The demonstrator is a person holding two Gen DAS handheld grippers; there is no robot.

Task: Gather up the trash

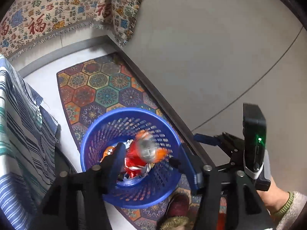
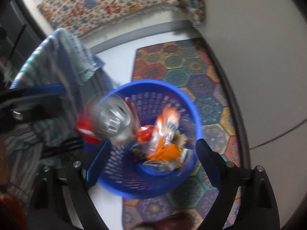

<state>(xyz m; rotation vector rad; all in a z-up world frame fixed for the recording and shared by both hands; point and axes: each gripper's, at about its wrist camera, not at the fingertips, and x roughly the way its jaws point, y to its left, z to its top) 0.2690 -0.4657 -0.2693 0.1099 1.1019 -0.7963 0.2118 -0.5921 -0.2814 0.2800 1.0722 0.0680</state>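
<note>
A can [image 1: 146, 149], blurred, shows its silver end and an orange-and-red body over the mouth of the bin [image 1: 96, 134], low and centre in the left wrist view. In the right wrist view the can [image 2: 111, 120] sits left of centre, at the bin's [image 2: 191, 103] left rim, its round end toward the camera. It looks to be in the air with nothing gripping it, though the blur makes that hard to be sure of.

It looks like an empty drinks can: light, thin-walled, easy to dent, smooth and a little slippery on its curved side. The best hold would be across the middle of the body, fingers on opposite sides, pressed gently so it neither crumples nor squirts out.

Below it, wrappers [image 2: 165, 140] in orange, red and clear film lie in the bin's bottom. They are soft, crinkly and nearly weightless; a pinch on any bunched fold would lift one.

The left gripper [image 1: 147, 159] frames the bin with fingers spread wide, holding nothing. The right gripper [image 2: 151, 159] is likewise spread, its fingers at either side of the bin and empty; it also appears at the right edge of the left view.

The bin stands on a rug [image 1: 99, 88] of coloured hexagons. A striped cloth [image 1: 21, 115] hangs at left, a patterned cloth [image 1: 57, 9] fills the upper left, and a slipper [image 1: 177, 205] shows at the bottom.
</note>
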